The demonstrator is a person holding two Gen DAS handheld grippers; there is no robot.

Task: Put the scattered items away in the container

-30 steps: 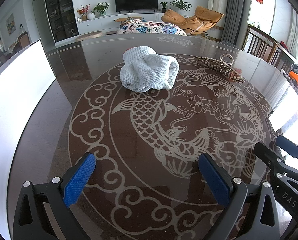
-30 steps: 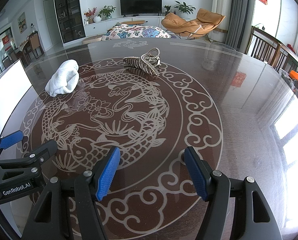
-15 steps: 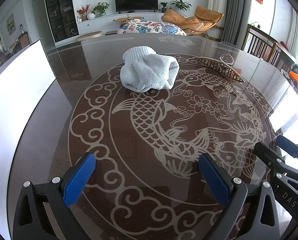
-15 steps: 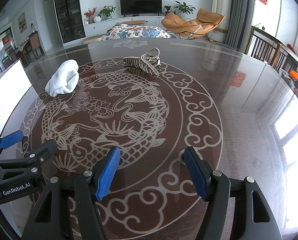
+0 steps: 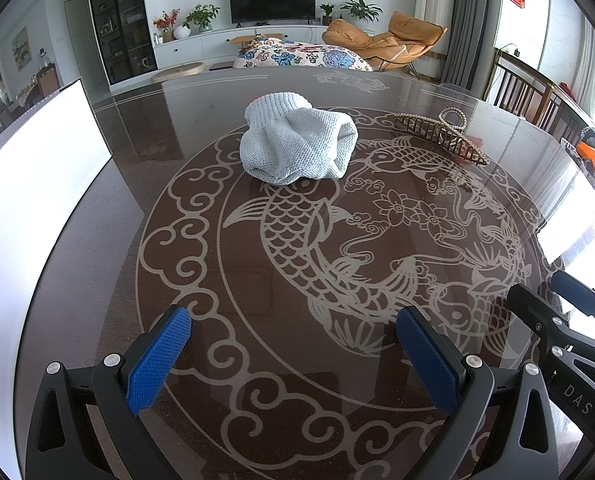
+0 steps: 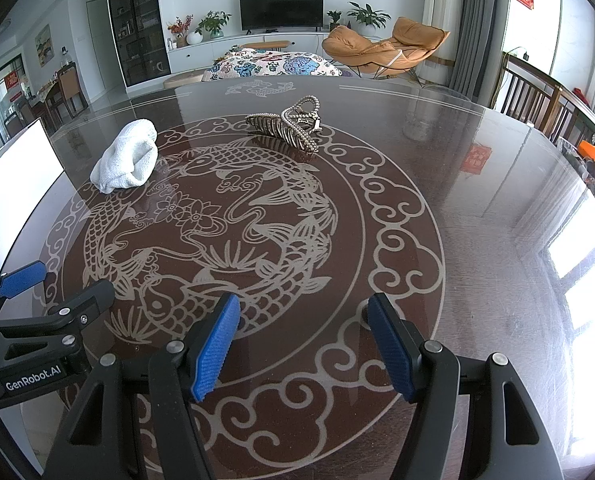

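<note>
Seemingly nothing is gathered yet: both the left tool point(image 5: 293, 344) and the right tool point(image 6: 303, 340) gape wide, empty; next, reach the knit cloth point(image 5: 297, 144) at twelve o'clock.

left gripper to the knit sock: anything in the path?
Nothing visible. Only bare table lies between the open left gripper and the knit sock. The hair claw sits off to the right, apart from the sock.

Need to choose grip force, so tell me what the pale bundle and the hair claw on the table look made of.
Pale bundle: soft knitted fabric, matte, with visible ribbed stitches and a cuff-like edge; probably a rolled sock or a similar knit.

Hair claw: rigid, with curved comb teeth and a shiny gold-toned finish edged by small bead-like studs; metal or plated plastic, which the look cannot settle.

Both rest on the glossy, reflective table.
</note>
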